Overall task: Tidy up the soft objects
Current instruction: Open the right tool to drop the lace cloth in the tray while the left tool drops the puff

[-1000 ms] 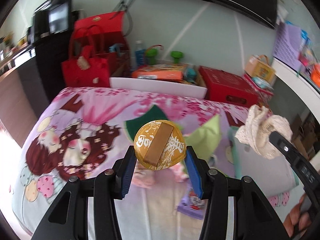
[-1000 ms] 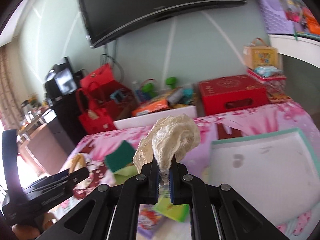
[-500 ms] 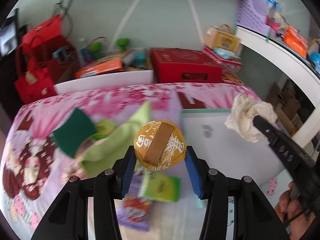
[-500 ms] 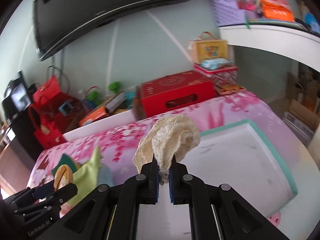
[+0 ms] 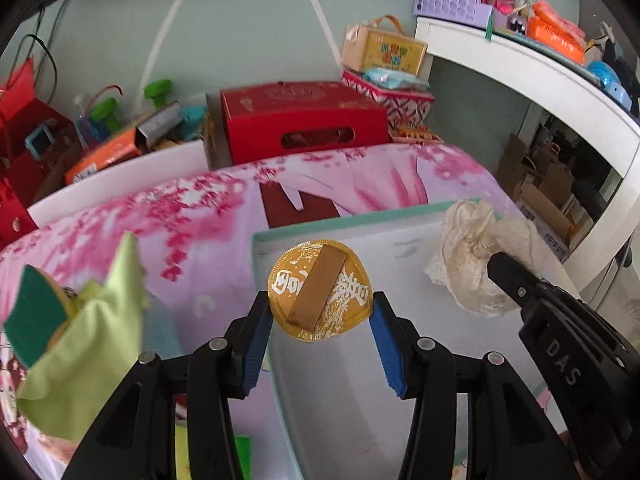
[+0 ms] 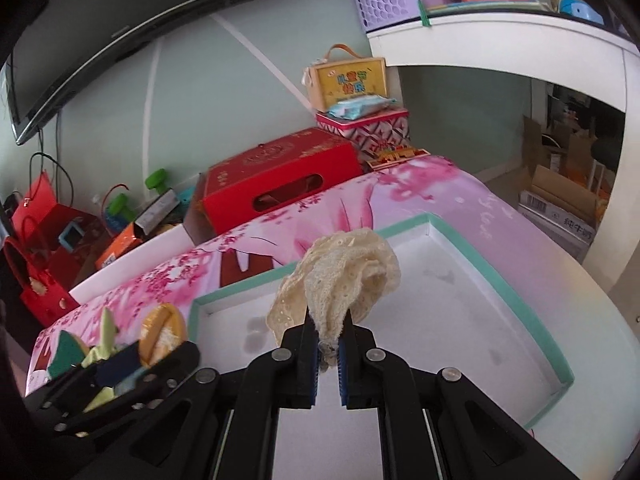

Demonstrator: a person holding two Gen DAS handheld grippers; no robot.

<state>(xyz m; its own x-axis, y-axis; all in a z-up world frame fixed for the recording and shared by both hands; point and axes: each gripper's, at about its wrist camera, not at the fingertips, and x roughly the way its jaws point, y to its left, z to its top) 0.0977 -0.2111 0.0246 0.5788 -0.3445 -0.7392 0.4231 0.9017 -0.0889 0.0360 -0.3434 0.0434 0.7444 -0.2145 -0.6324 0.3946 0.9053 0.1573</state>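
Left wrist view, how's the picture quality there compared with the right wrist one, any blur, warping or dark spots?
Left wrist view: strong fisheye bend, black corners, the gold disc sharp, the green cloth at the left edge soft and smeared. Right wrist view: same barrel warp curving the white shelf, the lace cloth crisp, the dark screen underexposed, daylight even, no harsh glare.

"DAS" in raised letters on the black right gripper (image 5: 496,268) body. Gold round disc (image 5: 319,289) in the left gripper has white Chinese chars, can't read them. Yellow carry box (image 6: 347,80) by the wall has Chinese chars too. Cardboard box (image 6: 560,208) under the desk: printed chars + barcode, too small.
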